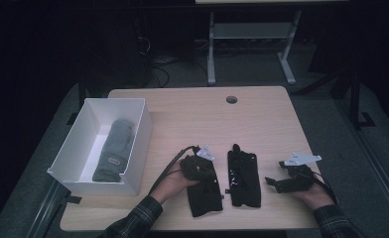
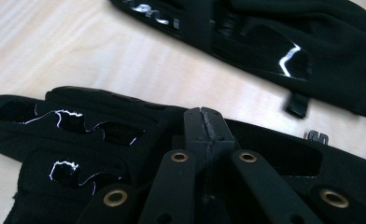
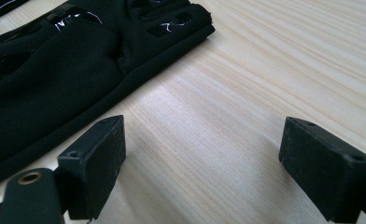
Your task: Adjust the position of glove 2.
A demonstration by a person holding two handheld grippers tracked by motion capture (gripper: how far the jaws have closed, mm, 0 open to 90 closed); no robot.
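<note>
Sleeves in plaid come in at the bottom of the high view, each hand w/ a gripper. Left gripper (image 1: 198, 168) sits over the top end of the left black glove (image 1: 205, 191); in the left gripper view its jaws are pressed together, pads meeting w/ no gap, tips right over the glove fabric (image 2: 102, 135) — can't tell if any cloth is pinched btwn them. Right gripper (image 1: 274, 182) rests low on the table (image 1: 182, 111) just beside the right black glove (image 1: 243, 178), apart from it; in the right gripper view its jaws stand wide apart w/ bare wood btwn them, nothing held, glove edge (image 3: 55, 84) next to one pad. Both gloves lie flat, side by side, near the front edge. White box (image 1: 140, 129) sits at the table's left, w/ a grey rolled cloth (image 1: 114, 148) inside.
</note>
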